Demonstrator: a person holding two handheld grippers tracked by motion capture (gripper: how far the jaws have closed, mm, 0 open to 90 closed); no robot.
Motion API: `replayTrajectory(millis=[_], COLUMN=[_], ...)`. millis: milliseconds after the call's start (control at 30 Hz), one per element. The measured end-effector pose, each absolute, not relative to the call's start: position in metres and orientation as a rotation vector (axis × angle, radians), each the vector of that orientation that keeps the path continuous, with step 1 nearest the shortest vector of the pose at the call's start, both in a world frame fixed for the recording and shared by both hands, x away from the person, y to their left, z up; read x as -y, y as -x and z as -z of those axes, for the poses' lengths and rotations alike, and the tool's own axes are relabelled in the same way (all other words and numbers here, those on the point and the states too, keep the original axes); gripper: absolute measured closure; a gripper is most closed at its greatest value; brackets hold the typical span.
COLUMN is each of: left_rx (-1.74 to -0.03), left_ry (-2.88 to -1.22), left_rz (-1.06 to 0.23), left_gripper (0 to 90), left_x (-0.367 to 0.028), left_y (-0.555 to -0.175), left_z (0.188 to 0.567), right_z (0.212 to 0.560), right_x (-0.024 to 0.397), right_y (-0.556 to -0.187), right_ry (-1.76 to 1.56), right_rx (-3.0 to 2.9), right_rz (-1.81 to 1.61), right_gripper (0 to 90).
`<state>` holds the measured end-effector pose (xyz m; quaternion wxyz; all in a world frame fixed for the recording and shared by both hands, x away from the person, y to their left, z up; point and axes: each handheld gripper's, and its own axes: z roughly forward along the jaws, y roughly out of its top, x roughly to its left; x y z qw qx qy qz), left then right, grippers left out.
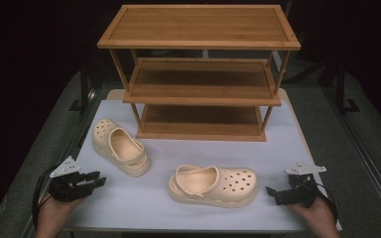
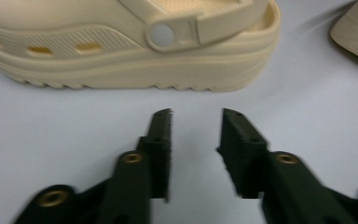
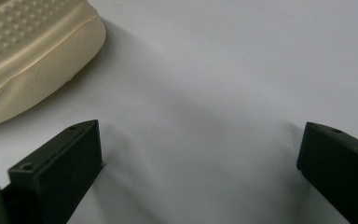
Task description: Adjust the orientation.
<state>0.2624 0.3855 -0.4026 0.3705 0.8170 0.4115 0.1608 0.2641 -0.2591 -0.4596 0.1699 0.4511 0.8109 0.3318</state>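
Observation:
Two cream clogs lie on the white table top [image 1: 144, 206]. The left clog [image 1: 120, 147] points its toe toward the far left; the right clog [image 1: 213, 185] lies sideways near the front, toe to the right. My left gripper [image 1: 99, 178] sits at the front left, aimed at the left clog [image 2: 121, 51], its jaws a small gap apart with nothing between them [image 2: 196, 114]. My right gripper [image 1: 273, 193] rests at the front right, just right of the right clog's toe [image 3: 28, 56]. Its jaws stand wide open and hold nothing [image 3: 200, 130].
A three-tier wooden shoe rack [image 1: 198, 69] stands at the back of the table, its shelves bare. The edge of the second clog [image 2: 356, 32] shows at the upper right of the left gripper view. Dark floor surrounds the table.

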Motion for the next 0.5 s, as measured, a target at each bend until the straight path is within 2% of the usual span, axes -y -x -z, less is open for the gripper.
replayTrajectory(millis=[33,100,500], left_rx=[-1.064,-1.068,-1.117], left_ry=[-2.097,-2.095,-2.07], left_rz=[-0.408,-0.405,-0.444], left_gripper=[81.3,90.0,90.0], left_x=[-0.388,-0.389,-0.395], left_y=[-0.266,-0.269,-0.315], left_z=[0.4,0.398,0.376], right_z=[0.46,0.46,0.46], right_x=[0.259,0.259,0.259], right_y=[-0.264,-0.264,-0.264], right_ry=[-1.282,-1.282,-1.28], right_rx=[-2.304,-2.304,-2.304], right_rz=[-0.943,-0.943,-0.945], right_gripper=[0.0,0.0,0.0])
